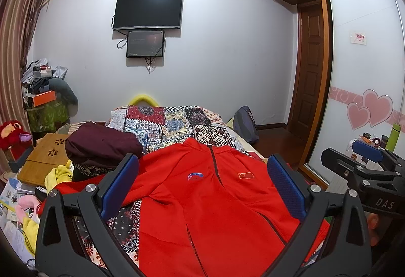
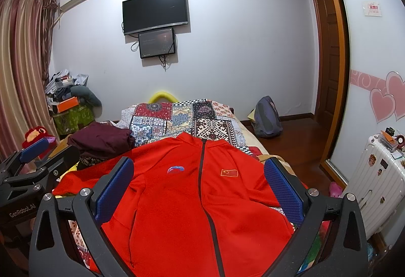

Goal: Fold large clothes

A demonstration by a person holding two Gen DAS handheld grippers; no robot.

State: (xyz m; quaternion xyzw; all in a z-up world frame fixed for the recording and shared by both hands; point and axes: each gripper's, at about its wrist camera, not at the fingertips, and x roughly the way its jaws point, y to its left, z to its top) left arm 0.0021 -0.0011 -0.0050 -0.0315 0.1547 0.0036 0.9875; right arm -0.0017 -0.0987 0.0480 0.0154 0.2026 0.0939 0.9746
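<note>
Both our tools hang spread wide over the red jacket on the bed

Our left tool (image 1: 202,183) and right tool (image 2: 198,183) grip nothing, blue pads apart above the red jacket (image 2: 192,203), which lies face up and zipped on the near end of the bed (image 2: 215,127), collar toward the far end; a dark maroon bundle (image 1: 101,148) sits at the bed's left edge, just beside the jacket's shoulder

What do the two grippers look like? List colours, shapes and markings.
Left gripper: black frame, curved arms with cut-out slots, silver bolts, blue dimpled pads; its side reads "GenRobot.AI". Right gripper: same build; its side reads "DAS". No cables or sleeves visible.
</note>
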